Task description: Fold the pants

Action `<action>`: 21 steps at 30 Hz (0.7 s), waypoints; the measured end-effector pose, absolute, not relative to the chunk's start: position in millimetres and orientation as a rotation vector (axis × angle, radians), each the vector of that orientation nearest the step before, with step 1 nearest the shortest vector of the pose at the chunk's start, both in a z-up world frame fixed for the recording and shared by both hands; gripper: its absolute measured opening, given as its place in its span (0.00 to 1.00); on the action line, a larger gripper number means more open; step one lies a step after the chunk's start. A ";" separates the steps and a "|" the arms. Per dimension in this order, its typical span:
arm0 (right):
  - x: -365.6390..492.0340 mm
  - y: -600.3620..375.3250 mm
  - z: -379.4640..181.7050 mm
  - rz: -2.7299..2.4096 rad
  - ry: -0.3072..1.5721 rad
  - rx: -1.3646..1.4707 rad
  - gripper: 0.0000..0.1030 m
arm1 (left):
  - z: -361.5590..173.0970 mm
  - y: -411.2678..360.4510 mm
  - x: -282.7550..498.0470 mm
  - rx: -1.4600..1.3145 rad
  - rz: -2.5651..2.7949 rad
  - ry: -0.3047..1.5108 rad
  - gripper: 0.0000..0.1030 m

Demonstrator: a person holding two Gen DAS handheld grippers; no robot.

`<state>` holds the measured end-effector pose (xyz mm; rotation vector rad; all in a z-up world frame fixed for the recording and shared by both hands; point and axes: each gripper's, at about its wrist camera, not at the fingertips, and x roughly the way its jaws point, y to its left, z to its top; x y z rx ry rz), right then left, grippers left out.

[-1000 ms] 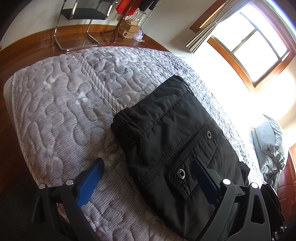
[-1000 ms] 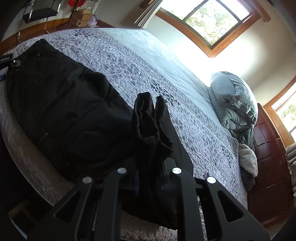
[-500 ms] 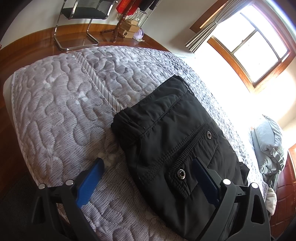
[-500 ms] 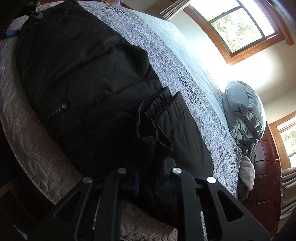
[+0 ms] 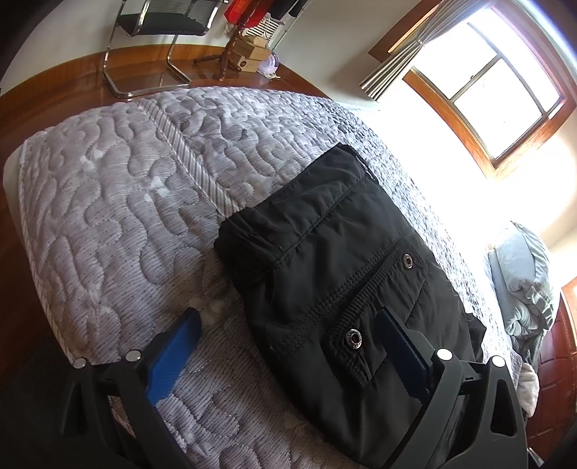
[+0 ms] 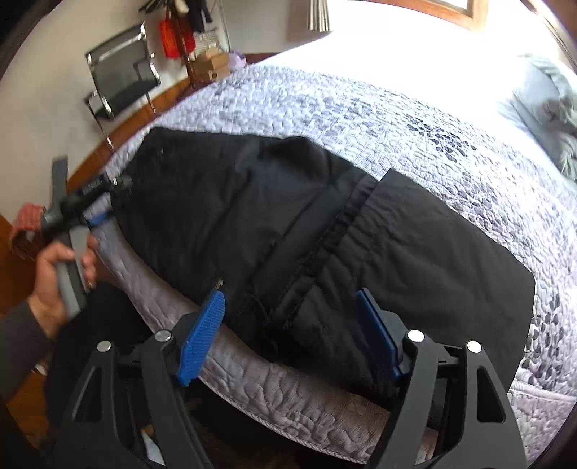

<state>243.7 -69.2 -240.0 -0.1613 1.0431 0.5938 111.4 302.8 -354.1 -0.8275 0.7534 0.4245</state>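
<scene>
Black pants (image 5: 335, 274) lie folded on the grey quilted bed (image 5: 108, 202), waistband and snap pockets toward the bed's corner. My left gripper (image 5: 288, 324) is open and empty, hovering over the waist end. In the right wrist view the pants (image 6: 288, 223) lie with the leg end folded over the upper part (image 6: 414, 252). My right gripper (image 6: 292, 303) is open and empty just above the near edge of the fold. The left gripper (image 6: 90, 202) shows at the far left, held by a hand.
A metal chair (image 5: 158, 21) and boxes (image 5: 249, 54) stand on the wood floor beyond the bed. A crumpled grey duvet (image 5: 523, 288) lies at the head end. Windows (image 5: 505, 93) are bright. The bed's near edge (image 6: 288, 397) runs below my right gripper.
My right gripper has let go of the leg end, which now lies folded over the pants, and has opened and swung left. The left gripper has stayed still.
</scene>
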 end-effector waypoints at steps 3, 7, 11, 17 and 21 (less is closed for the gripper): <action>269.4 -87.8 -239.1 0.391 1.011 -0.194 0.60 | -354.3 303.3 111.2 -0.833 0.421 0.750 0.95; 285.6 -82.7 -278.3 0.269 1.103 -0.310 0.49 | -354.2 303.7 110.1 -0.835 0.416 0.750 0.96; 278.2 -59.3 -305.1 0.351 1.177 -0.329 0.40 | -354.3 305.2 108.2 -0.844 0.408 0.748 0.96; 295.3 -56.6 -296.9 0.512 1.295 -0.255 0.40 | -355.3 305.9 108.7 -0.873 0.381 0.754 0.96; 331.1 -18.6 -243.6 0.768 1.342 -0.258 0.70 | -356.0 317.2 98.4 -0.994 0.310 0.745 0.96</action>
